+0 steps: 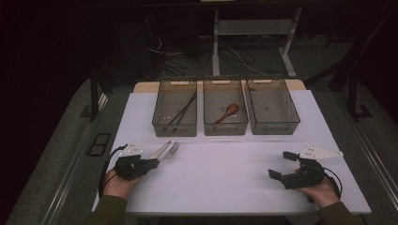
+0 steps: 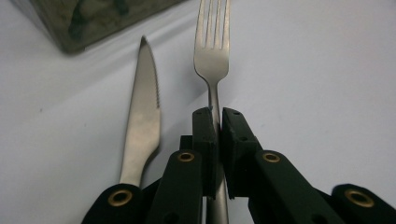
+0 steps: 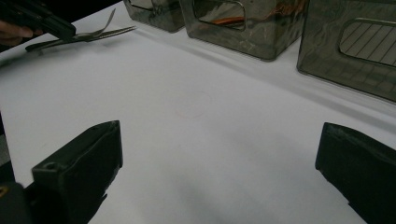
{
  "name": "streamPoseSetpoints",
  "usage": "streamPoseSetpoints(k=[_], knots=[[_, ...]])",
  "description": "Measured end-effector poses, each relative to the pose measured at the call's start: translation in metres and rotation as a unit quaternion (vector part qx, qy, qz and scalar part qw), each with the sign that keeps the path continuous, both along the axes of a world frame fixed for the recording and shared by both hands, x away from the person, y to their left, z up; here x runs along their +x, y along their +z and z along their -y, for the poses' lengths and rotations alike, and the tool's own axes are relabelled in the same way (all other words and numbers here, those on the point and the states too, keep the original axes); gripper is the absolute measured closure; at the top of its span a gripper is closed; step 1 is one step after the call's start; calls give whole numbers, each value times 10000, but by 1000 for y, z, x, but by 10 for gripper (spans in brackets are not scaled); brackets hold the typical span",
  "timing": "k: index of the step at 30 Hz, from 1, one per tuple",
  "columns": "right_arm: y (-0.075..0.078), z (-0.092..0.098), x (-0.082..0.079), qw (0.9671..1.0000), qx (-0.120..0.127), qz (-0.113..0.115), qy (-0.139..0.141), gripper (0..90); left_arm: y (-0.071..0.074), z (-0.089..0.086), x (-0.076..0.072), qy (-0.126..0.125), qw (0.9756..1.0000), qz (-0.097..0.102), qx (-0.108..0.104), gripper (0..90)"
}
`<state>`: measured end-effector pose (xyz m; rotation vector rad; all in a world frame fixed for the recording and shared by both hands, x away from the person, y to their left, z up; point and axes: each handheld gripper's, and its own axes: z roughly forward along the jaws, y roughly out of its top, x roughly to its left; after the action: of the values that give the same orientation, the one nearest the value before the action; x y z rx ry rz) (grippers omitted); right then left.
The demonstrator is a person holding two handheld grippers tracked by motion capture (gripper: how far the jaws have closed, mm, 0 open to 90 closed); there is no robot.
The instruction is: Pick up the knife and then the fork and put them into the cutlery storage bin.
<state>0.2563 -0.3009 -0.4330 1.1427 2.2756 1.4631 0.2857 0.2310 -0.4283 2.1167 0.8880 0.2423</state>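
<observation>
Left tool (image 2: 218, 116) clamps fork (image 2: 212, 51); knife (image 2: 142, 116) lies just beside.

1. The high view is dim overall; the white table top (image 1: 225, 178) is the one pale, evenly lit area, while the floor and the upper part of the frame sink into near black.
2. The high view is soft and grainy, with fine detail lost in the mesh bins (image 1: 225, 126).
3. In the left gripper view the fork (image 2: 212, 56) glints with pale sheen; the frame's upper left corner is blurred.
4. In the right gripper view the near jaws at the bottom are dark and out of focus, with soft shadows under them.
</observation>
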Motion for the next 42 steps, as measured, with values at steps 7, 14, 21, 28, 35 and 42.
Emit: streamPoseSetpoints(k=[7,14,21,28,35,42], knots=[[2,-2,2,10000,28,-79,36,9,14,18,-6,-127,9997,180,-137,844],[10,-8,7,9997,185,-93,102,10,25,43,-11,-190,9986,315,-369,844],[16,-22,15,9994,239,-143,222,10,30,74,-7,-456,9970,408,-480,844],[27,-40,23,9977,425,-181,500,148,33,110,-3,-765,9947,486,-478,844],[35,-63,35,9947,652,-276,752,279,36,149,1,-969,9916,619,-587,844],[38,-71,46,9922,902,-434,741,417,35,176,2,-1081,9896,769,-553,844]])
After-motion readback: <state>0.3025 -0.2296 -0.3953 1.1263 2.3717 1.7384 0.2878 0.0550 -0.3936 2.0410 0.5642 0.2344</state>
